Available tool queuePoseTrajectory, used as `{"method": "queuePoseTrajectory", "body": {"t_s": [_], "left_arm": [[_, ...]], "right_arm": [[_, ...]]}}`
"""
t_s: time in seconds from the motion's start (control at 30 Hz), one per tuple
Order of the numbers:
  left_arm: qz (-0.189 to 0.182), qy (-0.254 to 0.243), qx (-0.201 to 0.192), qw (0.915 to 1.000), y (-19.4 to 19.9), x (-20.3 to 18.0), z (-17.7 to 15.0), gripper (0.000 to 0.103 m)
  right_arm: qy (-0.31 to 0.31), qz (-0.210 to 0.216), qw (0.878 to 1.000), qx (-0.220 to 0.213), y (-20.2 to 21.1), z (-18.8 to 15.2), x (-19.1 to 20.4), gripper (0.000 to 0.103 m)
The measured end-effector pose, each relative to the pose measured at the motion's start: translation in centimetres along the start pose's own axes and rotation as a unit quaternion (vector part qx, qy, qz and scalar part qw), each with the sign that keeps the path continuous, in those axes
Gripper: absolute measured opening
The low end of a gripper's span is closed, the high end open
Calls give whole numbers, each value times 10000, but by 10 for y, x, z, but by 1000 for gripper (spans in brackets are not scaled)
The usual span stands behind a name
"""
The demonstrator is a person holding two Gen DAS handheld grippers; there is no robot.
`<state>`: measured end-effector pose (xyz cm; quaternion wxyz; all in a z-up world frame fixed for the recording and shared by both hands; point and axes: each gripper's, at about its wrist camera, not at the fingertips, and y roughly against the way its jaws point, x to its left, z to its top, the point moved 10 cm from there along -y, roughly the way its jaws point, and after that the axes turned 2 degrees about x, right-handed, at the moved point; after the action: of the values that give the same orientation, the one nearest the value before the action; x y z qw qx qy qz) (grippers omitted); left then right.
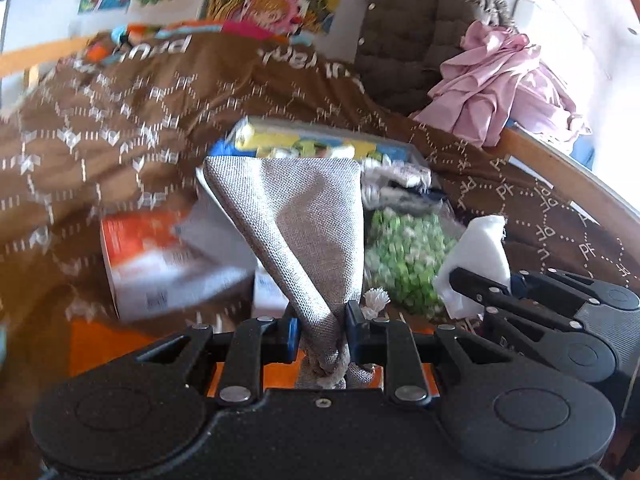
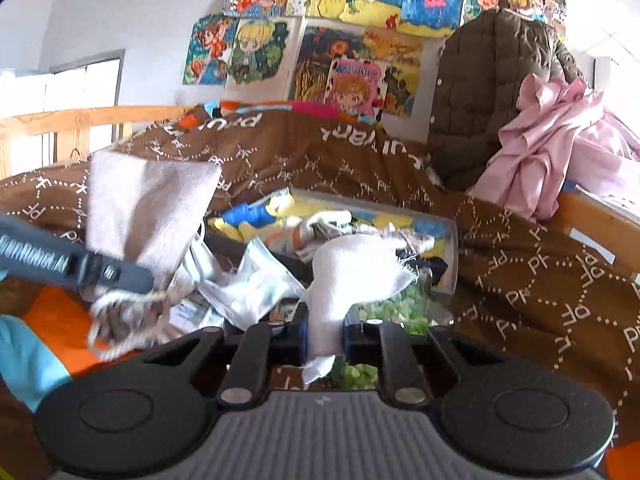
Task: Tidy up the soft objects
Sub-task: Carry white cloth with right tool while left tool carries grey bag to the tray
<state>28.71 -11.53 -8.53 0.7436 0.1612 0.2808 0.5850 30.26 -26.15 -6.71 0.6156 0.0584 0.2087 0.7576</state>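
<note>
My left gripper point(image 1: 320, 330) is shut on the neck of a grey woven drawstring bag point(image 1: 296, 216), which hangs out in front of it over the bed. In the right wrist view the same bag point(image 2: 144, 208) and the left gripper point(image 2: 120, 276) show at the left. My right gripper point(image 2: 325, 334) is shut on a white cloth point(image 2: 352, 276); it shows at the right of the left wrist view point(image 1: 480, 288) with the white cloth point(image 1: 478, 252) in it. Both are held above a clutter of items on a brown patterned quilt point(image 1: 120, 120).
On the quilt lie a clear bin point(image 2: 450, 256) with a yellow-blue soft toy point(image 2: 264, 212), a green-and-white item point(image 1: 404, 256), an orange-white box point(image 1: 160, 256) and plastic packets point(image 2: 248, 280). A pink garment point(image 2: 560, 144) and brown jacket point(image 2: 480, 92) hang at the right by the wooden bed rail point(image 1: 560, 176).
</note>
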Motion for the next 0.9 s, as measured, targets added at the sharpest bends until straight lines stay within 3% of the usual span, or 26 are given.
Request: {"method": "queuePoseTrajectory", "body": {"t_s": [0.27,0.53,0.73,0.9], "left_arm": [[-19,-113,-187,9998,-7,13,58,24],[-120,-486,-478,9976,-29,5,133,24],[-48,-374,-687,9969,-75,14,180,24],[37,-457,-603,9971,-126,22,194,24]], "right_arm": [[-328,-6,9986,-416,-14,24,-11,18],[-639,-70,9950,-768,-72,74,-34,18],[-792,-134,9951,-582,-128,89,-53,18],[-1009,-180,9935,-499,-161,89,-66,18]]}}
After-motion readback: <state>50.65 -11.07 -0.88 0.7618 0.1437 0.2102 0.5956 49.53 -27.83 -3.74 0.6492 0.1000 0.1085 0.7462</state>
